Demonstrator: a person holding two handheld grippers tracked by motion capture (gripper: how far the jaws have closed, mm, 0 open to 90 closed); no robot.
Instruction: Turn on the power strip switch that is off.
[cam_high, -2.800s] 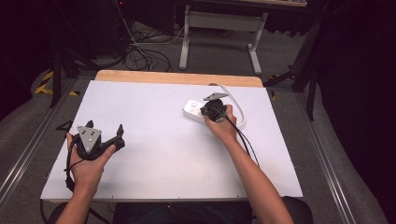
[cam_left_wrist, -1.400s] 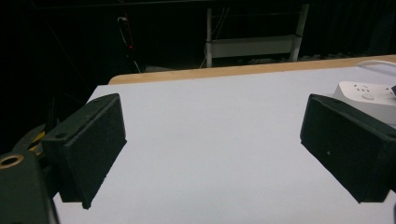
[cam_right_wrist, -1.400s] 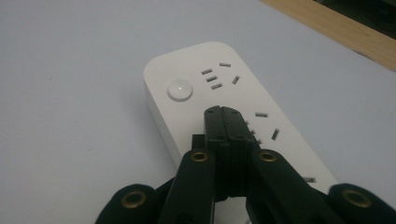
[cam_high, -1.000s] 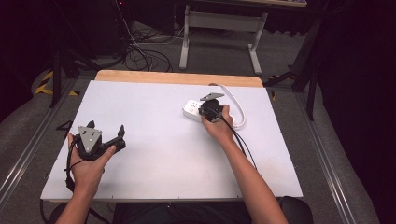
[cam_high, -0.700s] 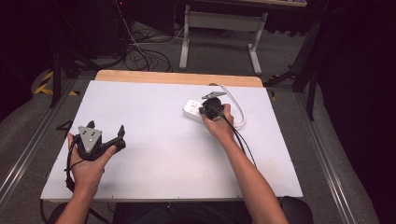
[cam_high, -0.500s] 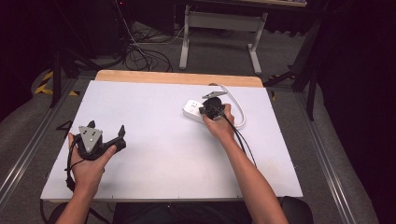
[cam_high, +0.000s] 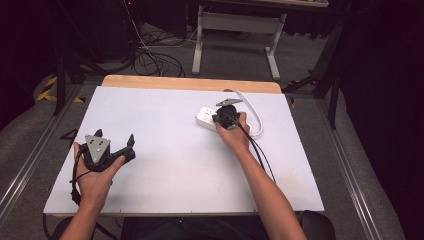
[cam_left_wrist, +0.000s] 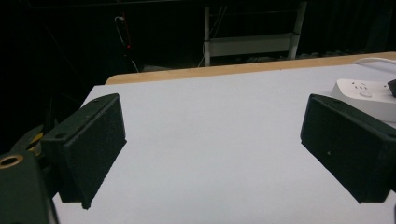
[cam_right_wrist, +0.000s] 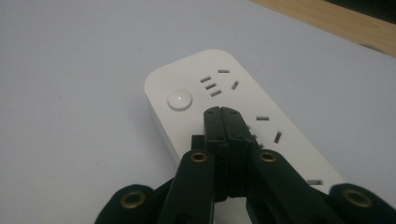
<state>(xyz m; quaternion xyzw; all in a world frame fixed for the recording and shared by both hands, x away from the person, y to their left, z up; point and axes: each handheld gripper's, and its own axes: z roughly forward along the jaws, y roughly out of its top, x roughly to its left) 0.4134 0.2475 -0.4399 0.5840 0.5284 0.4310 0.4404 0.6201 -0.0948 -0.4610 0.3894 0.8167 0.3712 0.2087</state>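
No legible text, labels or brand marks anywhere; the white power strip shows just socket slots and a blank round button.

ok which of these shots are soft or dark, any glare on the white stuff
High view: table evenly lit, surroundings dark, no glare. Left gripper view: near pads slightly soft, background black. Right gripper view: power strip sharp, dim bluish cast, no hot spots.

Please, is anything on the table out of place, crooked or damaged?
Nothing stands out. The white power strip lies flat on the table, with no visible damage; its white cable curves beside it. The right gripper, jaws shut, hovers over it near the round button. The left gripper is open, empty.
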